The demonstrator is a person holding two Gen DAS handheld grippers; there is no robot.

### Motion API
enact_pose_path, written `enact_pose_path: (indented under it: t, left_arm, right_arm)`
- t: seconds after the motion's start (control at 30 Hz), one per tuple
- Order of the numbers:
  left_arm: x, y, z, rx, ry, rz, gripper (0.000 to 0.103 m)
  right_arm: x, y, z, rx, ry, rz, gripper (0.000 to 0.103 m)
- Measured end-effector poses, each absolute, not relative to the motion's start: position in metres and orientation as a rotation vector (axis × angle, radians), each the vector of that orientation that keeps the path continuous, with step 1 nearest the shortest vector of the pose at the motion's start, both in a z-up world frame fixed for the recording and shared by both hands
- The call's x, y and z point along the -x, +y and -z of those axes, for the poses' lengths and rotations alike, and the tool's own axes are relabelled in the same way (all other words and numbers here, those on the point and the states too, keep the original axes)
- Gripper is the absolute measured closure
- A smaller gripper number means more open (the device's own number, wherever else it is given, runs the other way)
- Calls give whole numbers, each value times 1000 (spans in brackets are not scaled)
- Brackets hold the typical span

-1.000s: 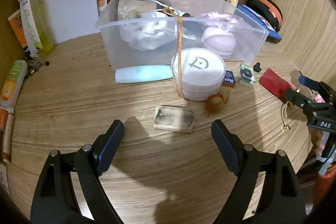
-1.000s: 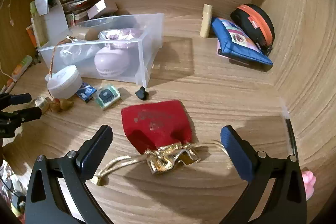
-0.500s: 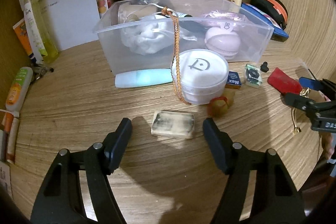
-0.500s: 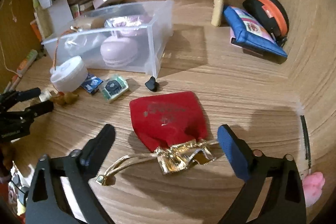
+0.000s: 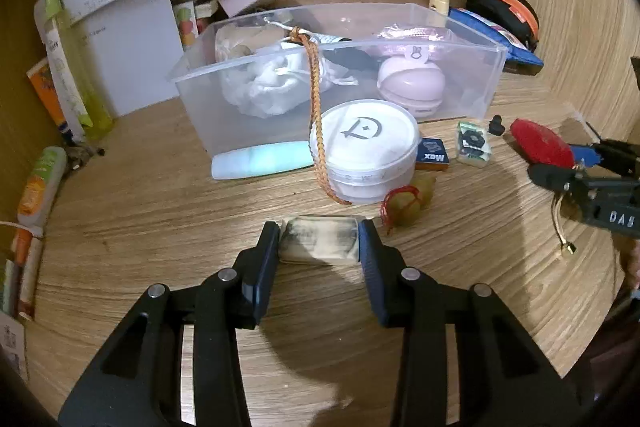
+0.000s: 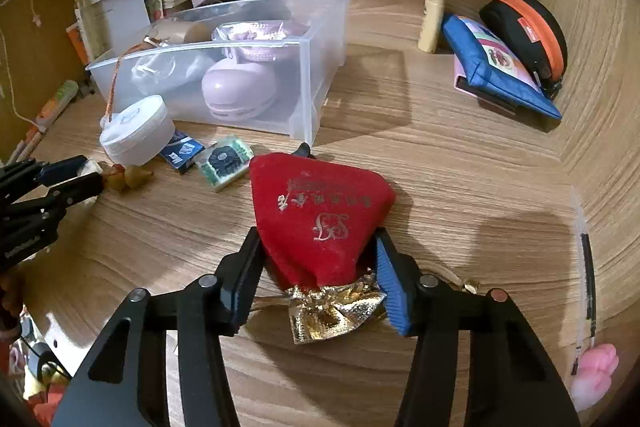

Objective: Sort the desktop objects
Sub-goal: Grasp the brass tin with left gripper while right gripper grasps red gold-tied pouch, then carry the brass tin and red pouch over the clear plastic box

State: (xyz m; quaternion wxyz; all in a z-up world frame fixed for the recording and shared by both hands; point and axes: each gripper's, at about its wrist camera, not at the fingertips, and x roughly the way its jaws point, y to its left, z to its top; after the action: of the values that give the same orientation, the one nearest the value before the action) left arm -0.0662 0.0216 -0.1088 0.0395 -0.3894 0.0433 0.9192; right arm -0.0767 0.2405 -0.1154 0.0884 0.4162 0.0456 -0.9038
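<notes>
**Both grippers closed on their picks, bin waiting behind**

The left gripper (image 5: 319, 241) has its jaws clenched on the two short ends of a small smudged eraser-like block (image 5: 318, 239) – a grip across its length, which suits a flat slab lying on the counter (image 5: 140, 219). Whether it is already off the wood I cannot tell. The block sits toward the front of the counter, just ahead of a yellowish charm with red cord (image 5: 406, 205), so the jaws have little room on that side.

The right gripper (image 6: 318, 269) is grasping a red velvet drawstring pouch (image 6: 320, 211) near its gathered neck, just above the gold foil ruffle (image 6: 336, 311). That is probably the firmest place on a soft bag; the body flares out beyond the jaws and would sag if held lower.

Further out, a round white lidded tub (image 5: 370, 155), a pale blue tube (image 5: 262, 165), a small blue box (image 5: 432, 155) and a green-edged packet (image 5: 473, 145) crowd the front wall of the clear plastic bin (image 5: 208, 123), with a braided orange cord (image 5: 318, 123) draped over its rim. The bin stands mid-counter toward the back and already holds a lilac case (image 5: 411, 85) and white cloth (image 5: 268, 87) – likely the destination. At the counter's far right corner lie a blue zip pouch (image 6: 500, 75) and a black-and-orange case (image 6: 528, 35).
</notes>
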Motion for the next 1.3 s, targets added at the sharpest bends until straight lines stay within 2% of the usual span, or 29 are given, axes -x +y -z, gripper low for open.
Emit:
enact_pose_path:
  t: [0.1,0.2,0.3,0.5,1.3]
  left_arm:
    - [64,21,109,1194,97,-2795,64]
    - [58,18,104,1168,74,-2808,64]
    - [53,11,97,1139,39,-2825,64]
    - [41,-9,76,1075,-67,-2854,64]
    - [28,-42,6,861,-177,-2951,64]
  right_arm:
    - [77,245,113,-1236,77,2676,65]
    - [76,252,111,-1234,-34,2652,69]
    - [72,257,104,-1210,-60,2674,73]
    - [63,259,83,-1134,-88,2684,73]
    - [70,226,2,-853,-60,2679,73]
